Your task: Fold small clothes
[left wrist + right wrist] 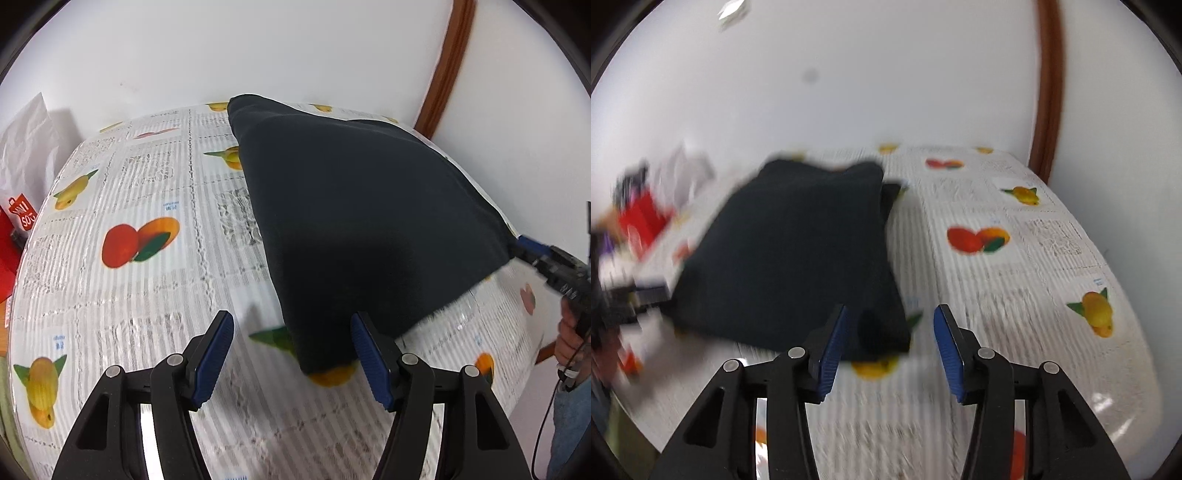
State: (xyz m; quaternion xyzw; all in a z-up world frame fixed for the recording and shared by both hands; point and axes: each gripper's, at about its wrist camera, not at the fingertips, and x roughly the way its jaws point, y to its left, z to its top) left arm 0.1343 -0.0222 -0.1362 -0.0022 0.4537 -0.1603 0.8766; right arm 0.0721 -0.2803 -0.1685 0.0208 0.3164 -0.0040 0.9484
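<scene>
A dark, nearly black garment (pixel 362 218) lies flat on the fruit-print tablecloth (pixel 147 280). In the left wrist view my left gripper (pixel 292 316) stands open over its near corner, which lies between the blue pads close to the right finger (pixel 369 358). My right gripper (pixel 532 251) shows at the garment's right corner, held by a person's hand (pixel 572 332). The right wrist view is blurred. There my right gripper (pixel 892 309) is open, and a corner of the garment (pixel 798 251) lies between its pads, nearer the left finger (pixel 831 350), with a gap on the right.
A white paper bag (pixel 26 147) and a red bag (pixel 14 236) stand at the table's left edge. A white wall runs behind the table, with a brown door frame (pixel 447 66) at the right. Bare tablecloth (pixel 1015 295) stretches to the right of the garment.
</scene>
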